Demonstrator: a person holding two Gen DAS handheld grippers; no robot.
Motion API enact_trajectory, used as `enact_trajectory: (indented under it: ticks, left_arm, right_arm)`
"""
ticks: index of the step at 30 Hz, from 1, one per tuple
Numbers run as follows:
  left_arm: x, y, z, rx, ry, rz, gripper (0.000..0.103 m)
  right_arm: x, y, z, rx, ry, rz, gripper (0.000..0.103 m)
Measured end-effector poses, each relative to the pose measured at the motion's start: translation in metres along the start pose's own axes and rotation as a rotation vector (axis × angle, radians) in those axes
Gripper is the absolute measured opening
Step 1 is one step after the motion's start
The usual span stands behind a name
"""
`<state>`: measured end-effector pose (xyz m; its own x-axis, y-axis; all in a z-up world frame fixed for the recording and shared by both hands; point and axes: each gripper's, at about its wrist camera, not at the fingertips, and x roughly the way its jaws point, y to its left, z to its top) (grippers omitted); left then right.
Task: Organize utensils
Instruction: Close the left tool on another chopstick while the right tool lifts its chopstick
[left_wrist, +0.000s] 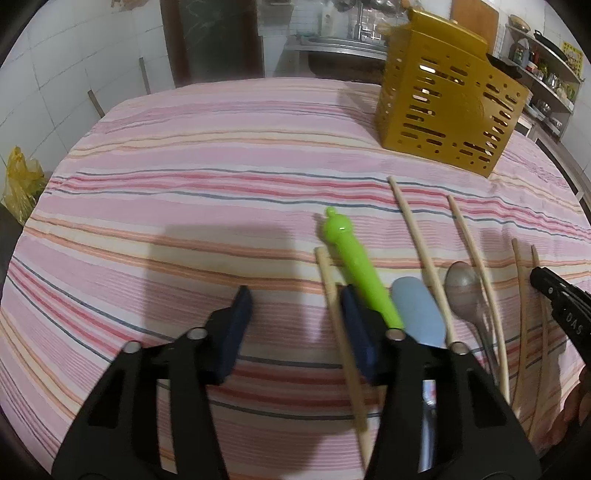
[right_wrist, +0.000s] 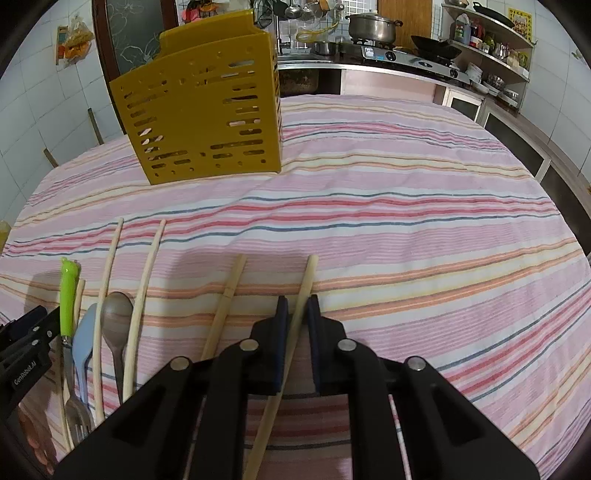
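1. We count 6 pale wooden chopsticks lying on the pink striped tablecloth (right_wrist: 406, 221), all long, thin and round in section. 1 of them (right_wrist: 295, 325) runs between the dark blue pads of the right gripper (right_wrist: 297, 314); its neighbour (right_wrist: 225, 302) lies just to the left.
2. 2 longer, slightly bowed chopsticks (right_wrist: 146, 291) flank 1 dull grey metal spoon (right_wrist: 116, 314), bowl facing up.
3. 1 fork with a glossy lime-green plastic handle (right_wrist: 68, 295) lies at the far left of the row, metal tines toward us; 1 matte pale blue plastic spoon (right_wrist: 84, 332) sits just beside it.
4. 1 mustard-yellow plastic utensil holder (right_wrist: 199, 110) stands upright at the far side of the cloth, boxy, its walls pierced with slots and round holes, well apart from the row.
5. The right gripper has pinched down narrow, pads pressing the chopstick on both sides.
6. The left gripper (left_wrist: 295, 314) stands partly spread over bare cloth, gripping nothing. The 6th chopstick (left_wrist: 343, 347) lies across the inner face of its right pad, the green handle just outside that pad.
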<state>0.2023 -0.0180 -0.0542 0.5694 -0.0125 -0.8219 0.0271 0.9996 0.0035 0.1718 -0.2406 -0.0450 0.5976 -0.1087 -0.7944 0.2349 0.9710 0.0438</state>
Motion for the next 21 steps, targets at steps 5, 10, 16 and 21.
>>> enact_trajectory:
  ticks: [5, 10, 16, 21]
  left_arm:
    - [-0.003, -0.015, -0.006, 0.002, -0.009, 0.044, 0.033]
    - [0.000, -0.020, -0.001, 0.013, 0.004, 0.054, 0.019]
    - [0.006, -0.015, 0.009, -0.017, 0.028, 0.008, 0.008]
    - [0.005, -0.012, 0.009, -0.016, 0.016, -0.016, 0.006]
  right_arm:
    - [0.000, -0.002, -0.001, 0.018, -0.009, 0.005, 0.011]
    - [0.005, 0.002, 0.003, 0.002, -0.013, -0.016, 0.011]
    - [0.006, 0.005, 0.006, -0.009, -0.017, -0.018, 0.007]
    - [0.003, 0.006, 0.005, -0.017, -0.031, -0.011, 0.007]
